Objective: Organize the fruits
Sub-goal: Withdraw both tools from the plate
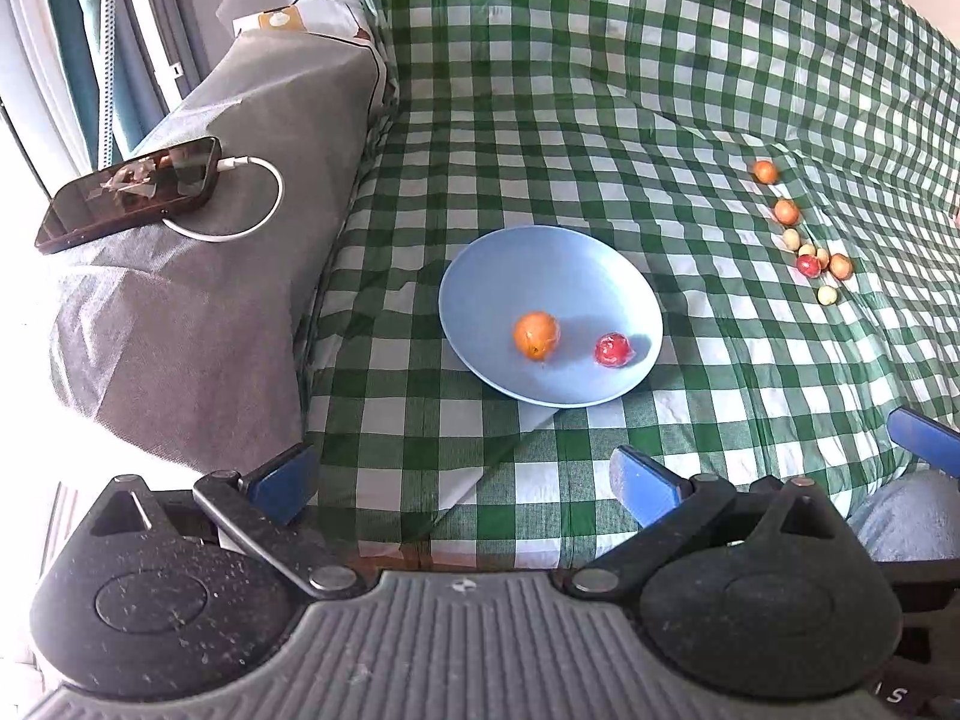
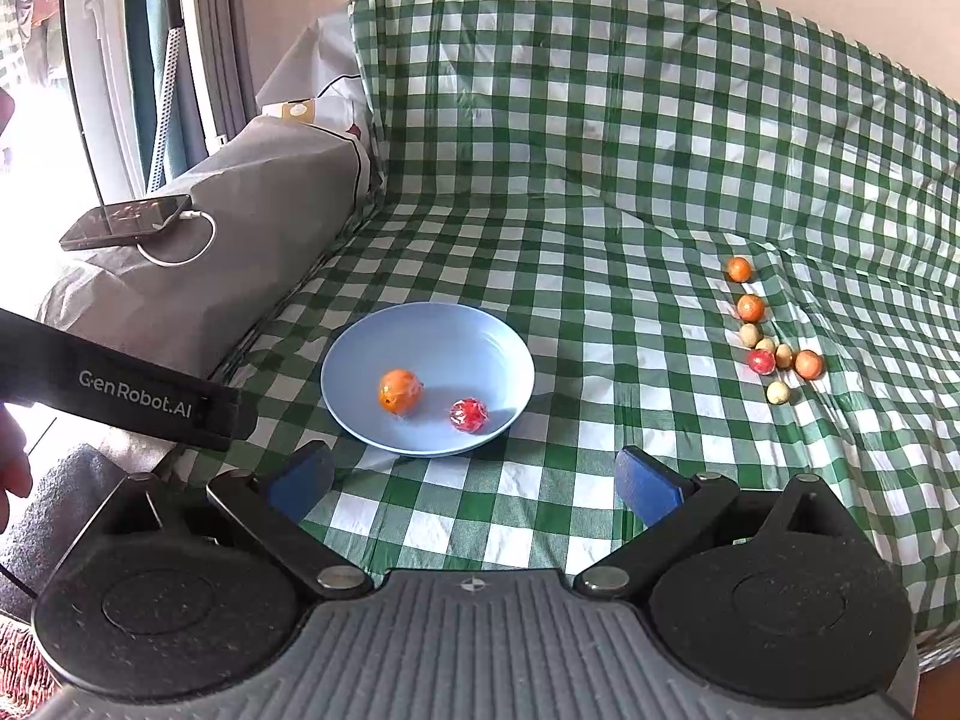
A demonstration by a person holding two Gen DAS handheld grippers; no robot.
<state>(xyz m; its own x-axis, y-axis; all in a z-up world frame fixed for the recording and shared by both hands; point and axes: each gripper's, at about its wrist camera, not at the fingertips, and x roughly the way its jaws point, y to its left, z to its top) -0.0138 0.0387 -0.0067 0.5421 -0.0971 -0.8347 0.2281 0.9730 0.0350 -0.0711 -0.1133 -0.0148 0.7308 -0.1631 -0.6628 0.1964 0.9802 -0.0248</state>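
**Two fruits plated, the rest still waiting**

I have both tongs spread wide and empty: left gripper, right gripper, both hanging short of the plate. An orange and a red fruit lie apart in it. The loose fruits cluster toward the sofa's right side, on the checked cloth. I judge I'm between picks; next, my right gripper must reach across and close gently on one small, rolling fruit.
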